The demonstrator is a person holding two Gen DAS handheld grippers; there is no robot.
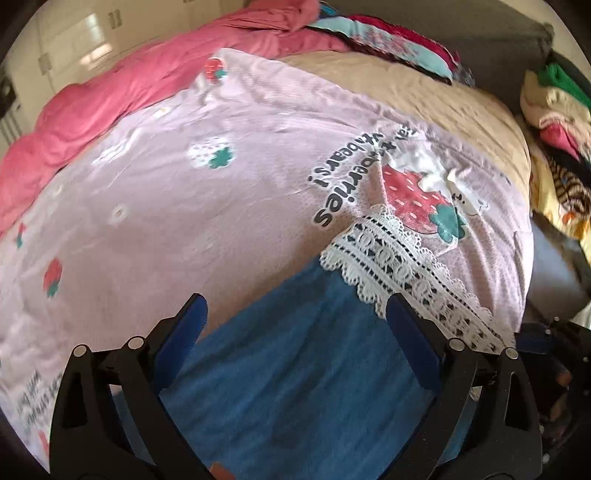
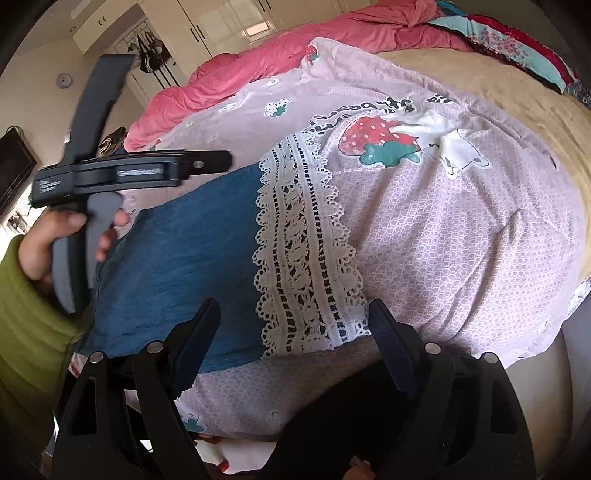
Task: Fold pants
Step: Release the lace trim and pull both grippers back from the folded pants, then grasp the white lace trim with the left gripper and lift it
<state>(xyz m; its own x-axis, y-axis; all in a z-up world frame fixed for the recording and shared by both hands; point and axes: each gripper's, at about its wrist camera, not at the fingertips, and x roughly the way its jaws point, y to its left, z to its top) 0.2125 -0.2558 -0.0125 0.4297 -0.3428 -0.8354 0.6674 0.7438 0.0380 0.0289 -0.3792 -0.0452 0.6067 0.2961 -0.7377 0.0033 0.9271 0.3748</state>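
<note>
Blue denim pants (image 1: 295, 369) with a white lace hem (image 1: 402, 277) lie flat on a pink strawberry-print blanket (image 1: 184, 206). They also show in the right wrist view (image 2: 184, 258), with the lace hem (image 2: 303, 258) to the right. My left gripper (image 1: 295, 314) is open just above the denim, holding nothing. In the right wrist view it shows from the side (image 2: 129, 170), held by a hand over the pants' far edge. My right gripper (image 2: 295, 317) is open above the near end of the lace hem, empty.
A pink duvet (image 1: 110, 96) is bunched along the far side of the bed. A tan bedspread (image 1: 424, 92) lies beyond the blanket. Piled clothes (image 1: 554, 140) sit at the right. Wardrobes (image 2: 207, 22) stand behind the bed.
</note>
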